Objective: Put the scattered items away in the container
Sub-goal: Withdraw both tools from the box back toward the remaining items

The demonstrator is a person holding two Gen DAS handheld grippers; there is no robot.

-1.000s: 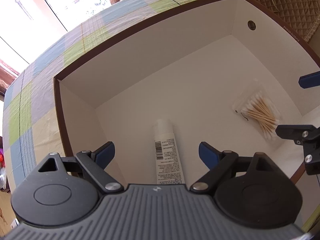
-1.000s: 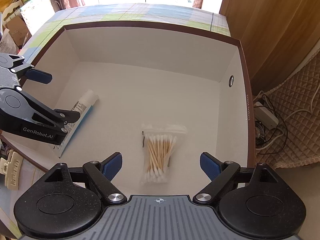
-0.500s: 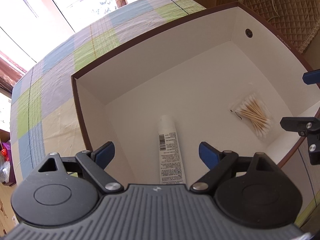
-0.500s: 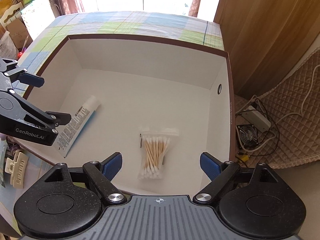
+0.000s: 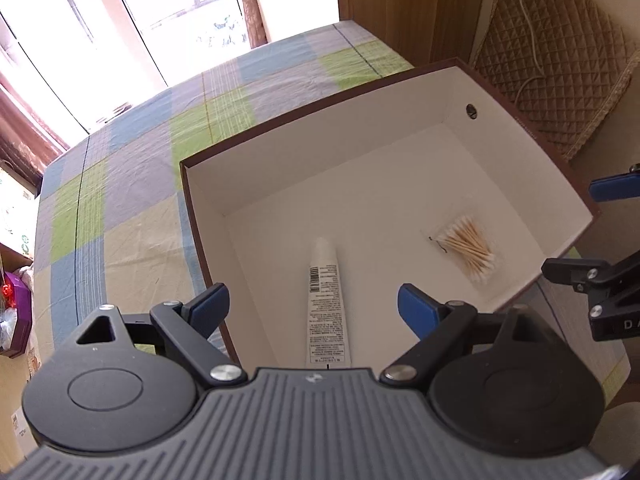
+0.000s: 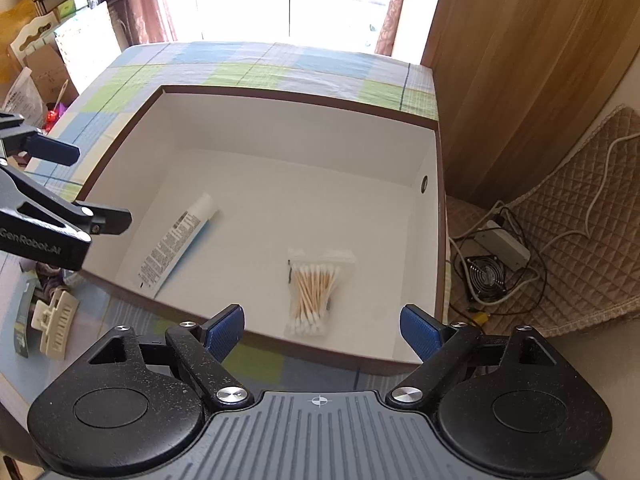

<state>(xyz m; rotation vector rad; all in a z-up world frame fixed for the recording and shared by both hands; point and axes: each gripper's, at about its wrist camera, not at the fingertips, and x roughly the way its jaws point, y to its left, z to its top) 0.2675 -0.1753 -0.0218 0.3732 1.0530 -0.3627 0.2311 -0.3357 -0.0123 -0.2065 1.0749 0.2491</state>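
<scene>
Both grippers, left gripper (image 5: 313, 308) and right gripper (image 6: 322, 326), hang wide open and empty above the box (image 6: 280, 98) holding tube (image 6: 176, 242) and swabs (image 6: 314, 290); a hair clip (image 6: 54, 326) lies outside, near left, its long axis running near-to-far, closer to the left gripper.

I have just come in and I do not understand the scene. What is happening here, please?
A person is tidying small items into a box on a checked tablecloth, with a gripper in each hand. A tube and a bag of cotton swabs already lie on the box floor, apart from each other. The left gripper and the right gripper are both open and hold nothing. A hair clip lies on the table outside the box.
</scene>
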